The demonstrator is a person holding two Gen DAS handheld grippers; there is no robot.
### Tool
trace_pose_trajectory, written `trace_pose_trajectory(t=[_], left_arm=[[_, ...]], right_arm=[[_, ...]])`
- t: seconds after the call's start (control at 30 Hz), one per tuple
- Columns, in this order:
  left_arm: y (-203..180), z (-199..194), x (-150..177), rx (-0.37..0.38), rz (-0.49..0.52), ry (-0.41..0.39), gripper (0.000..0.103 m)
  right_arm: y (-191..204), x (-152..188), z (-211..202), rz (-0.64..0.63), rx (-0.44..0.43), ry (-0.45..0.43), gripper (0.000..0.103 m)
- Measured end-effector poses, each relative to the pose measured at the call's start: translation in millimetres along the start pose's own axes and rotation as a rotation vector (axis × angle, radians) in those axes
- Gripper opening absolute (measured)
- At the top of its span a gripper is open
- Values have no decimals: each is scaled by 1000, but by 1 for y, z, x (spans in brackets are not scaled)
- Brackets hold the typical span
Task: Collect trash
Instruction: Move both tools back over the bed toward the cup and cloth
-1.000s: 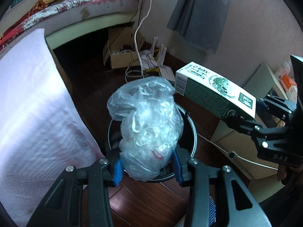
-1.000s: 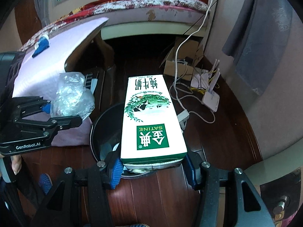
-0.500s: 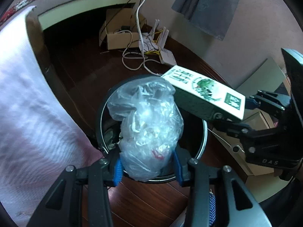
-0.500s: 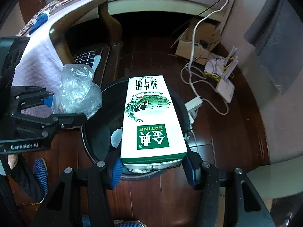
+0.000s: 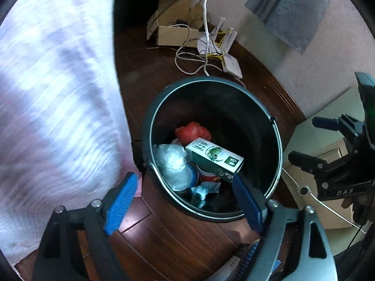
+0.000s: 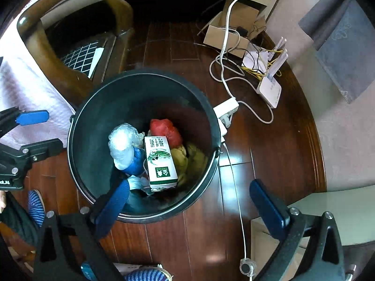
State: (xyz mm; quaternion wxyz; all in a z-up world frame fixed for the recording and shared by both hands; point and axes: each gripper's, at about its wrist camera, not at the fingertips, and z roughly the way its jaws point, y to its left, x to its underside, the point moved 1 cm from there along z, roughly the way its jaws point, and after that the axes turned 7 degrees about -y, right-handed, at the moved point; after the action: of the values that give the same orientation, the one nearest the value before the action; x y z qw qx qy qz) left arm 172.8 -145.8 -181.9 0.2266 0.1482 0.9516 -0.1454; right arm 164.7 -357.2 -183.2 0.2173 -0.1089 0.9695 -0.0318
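a black bin (image 6: 93,117) stands on a dark glossy wooden floor (image 6: 269,154), between a pale quilted cover (image 5: 54,93) draped at one side and a pink wall (image 6: 346,140) hung with grey cloth (image 5: 293,11). behind it lie a cardboard box (image 6: 222,35), tangled white cables (image 6: 225,70) and a router (image 6: 269,89). the left gripper (image 5: 185,201) and right gripper (image 6: 189,201) hover above with jaws opening and empty, the milk carton (image 6: 159,161) and crumpled plastic bag (image 6: 121,142) lying inside the bin.
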Motion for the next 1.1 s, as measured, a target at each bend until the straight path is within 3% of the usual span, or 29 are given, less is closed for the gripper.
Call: trace_pose_trajectory(t=[0.57, 0.63, 1.1], left_arm=[[1, -53, -2, -67, 40, -94, 94], [1, -64, -4, -79, 42, -115, 99], [31, -143, -27, -192, 55, -270, 102]], right_arm=[[23, -13, -38, -35, -25, -73, 103], [26, -16, -45, -39, -29, -87, 103], [59, -43, -101, -69, -90, -220, 103]])
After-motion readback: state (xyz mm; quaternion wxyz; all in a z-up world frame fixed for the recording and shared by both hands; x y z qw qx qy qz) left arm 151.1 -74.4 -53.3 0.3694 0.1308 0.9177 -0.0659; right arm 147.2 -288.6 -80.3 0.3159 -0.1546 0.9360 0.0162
